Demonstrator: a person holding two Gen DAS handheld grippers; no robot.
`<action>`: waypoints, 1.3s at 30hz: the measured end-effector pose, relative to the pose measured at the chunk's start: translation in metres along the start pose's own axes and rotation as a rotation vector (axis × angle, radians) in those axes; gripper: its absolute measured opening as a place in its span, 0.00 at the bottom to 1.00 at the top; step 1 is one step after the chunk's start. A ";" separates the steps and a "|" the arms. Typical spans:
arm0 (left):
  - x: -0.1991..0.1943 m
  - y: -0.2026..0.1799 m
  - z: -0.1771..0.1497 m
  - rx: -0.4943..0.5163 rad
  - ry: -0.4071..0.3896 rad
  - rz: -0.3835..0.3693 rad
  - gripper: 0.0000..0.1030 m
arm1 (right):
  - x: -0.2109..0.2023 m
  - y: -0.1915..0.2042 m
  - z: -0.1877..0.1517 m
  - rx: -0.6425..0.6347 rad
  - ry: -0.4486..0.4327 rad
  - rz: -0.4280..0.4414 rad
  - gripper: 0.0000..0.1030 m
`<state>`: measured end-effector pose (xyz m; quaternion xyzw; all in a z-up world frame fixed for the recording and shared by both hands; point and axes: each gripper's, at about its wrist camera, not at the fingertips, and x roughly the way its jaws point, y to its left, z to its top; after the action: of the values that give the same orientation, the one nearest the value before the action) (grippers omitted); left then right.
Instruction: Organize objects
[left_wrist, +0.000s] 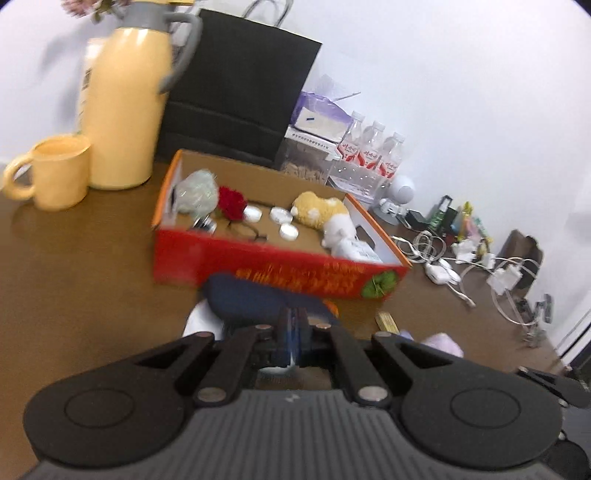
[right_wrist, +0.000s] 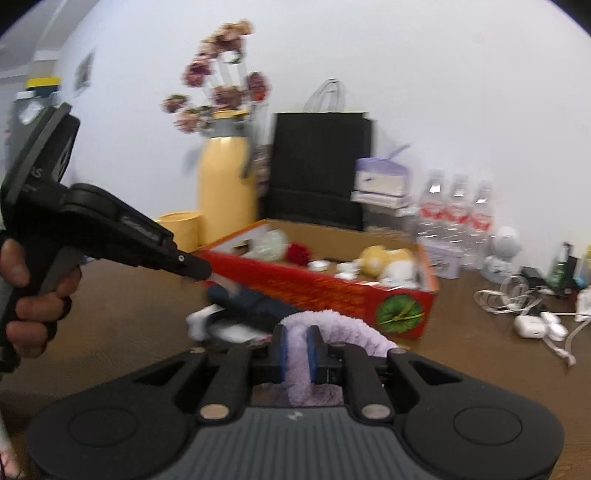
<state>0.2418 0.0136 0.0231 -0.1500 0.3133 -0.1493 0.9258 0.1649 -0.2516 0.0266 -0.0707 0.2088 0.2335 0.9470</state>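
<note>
Jaws of the left gripper (left_wrist: 294, 325) are pressed together on a dark blue cloth (left_wrist: 251, 299), seemingly pinching a thin fold, at the box's (left_wrist: 258, 266) near wall on the table (left_wrist: 74, 258). Right gripper (right_wrist: 296, 341) pinches a fluffy lilac item (right_wrist: 332, 325) beside that same wall. Lift each piece well clear of the red rim before carrying it over. Aim for the bare cardboard floor, away from the plush toy (left_wrist: 317, 214). Release only once low inside.

Fluffy lilac plush sock (right_wrist: 325, 328), glossy printed cardboard box (left_wrist: 280, 273), smooth brown wood-look table (left_wrist: 81, 266).
</note>
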 end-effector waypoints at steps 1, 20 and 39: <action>-0.009 0.002 -0.008 -0.006 0.008 -0.004 0.02 | -0.003 0.005 -0.003 -0.011 0.017 0.034 0.11; -0.046 0.020 -0.098 0.137 0.125 0.081 0.32 | -0.003 0.044 -0.038 0.275 0.040 -0.154 0.86; -0.070 -0.006 -0.109 0.241 0.046 0.149 0.03 | -0.008 0.065 -0.034 0.169 0.024 -0.190 0.14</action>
<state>0.1197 0.0141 -0.0204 -0.0107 0.3246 -0.1199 0.9382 0.1152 -0.2057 -0.0030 -0.0126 0.2313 0.1235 0.9649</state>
